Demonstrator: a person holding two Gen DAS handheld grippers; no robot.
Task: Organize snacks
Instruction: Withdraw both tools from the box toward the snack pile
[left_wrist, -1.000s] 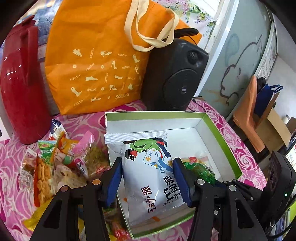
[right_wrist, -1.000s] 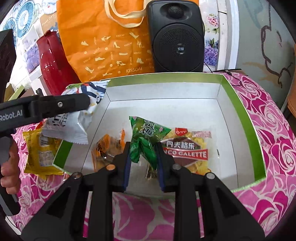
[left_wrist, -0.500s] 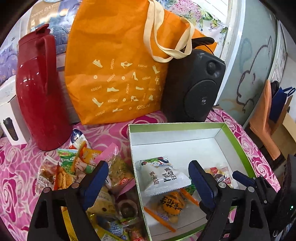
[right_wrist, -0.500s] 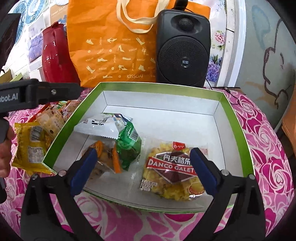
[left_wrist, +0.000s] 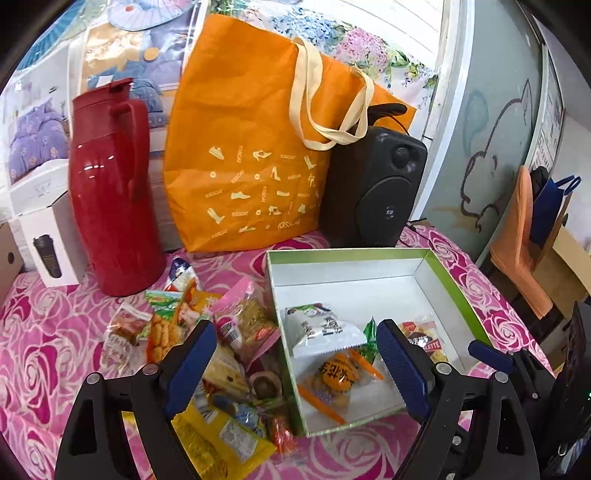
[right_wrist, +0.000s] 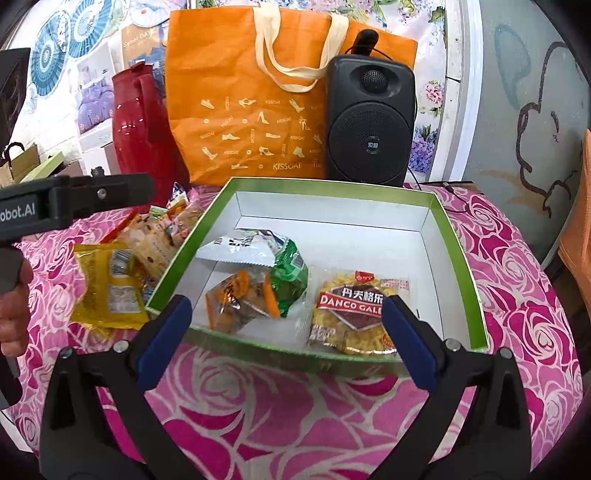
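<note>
Both grippers' jaws wide, empty; box (right_wrist: 458, 258) holds "DANCO GALETTE" packet (right_wrist: 351, 314); orange bag (right_wrist: 258, 110) reads "KISSCAT".

- The left gripper (left_wrist: 295, 373) no longer clamps the white packet (left_wrist: 319, 326); it lies in the box (left_wrist: 458, 284).
- The right gripper (right_wrist: 286, 334) has released the green packet (right_wrist: 290, 277), beside it.

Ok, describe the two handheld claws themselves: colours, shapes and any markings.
Both are black plastic. The left claw and right claw each have two angular fingers with silver screws, tipped with ribbed blue pads. Seen side-on from the right wrist camera, the left claw's body carries white lettering ending "obot.AI". No sleeves show.
</note>
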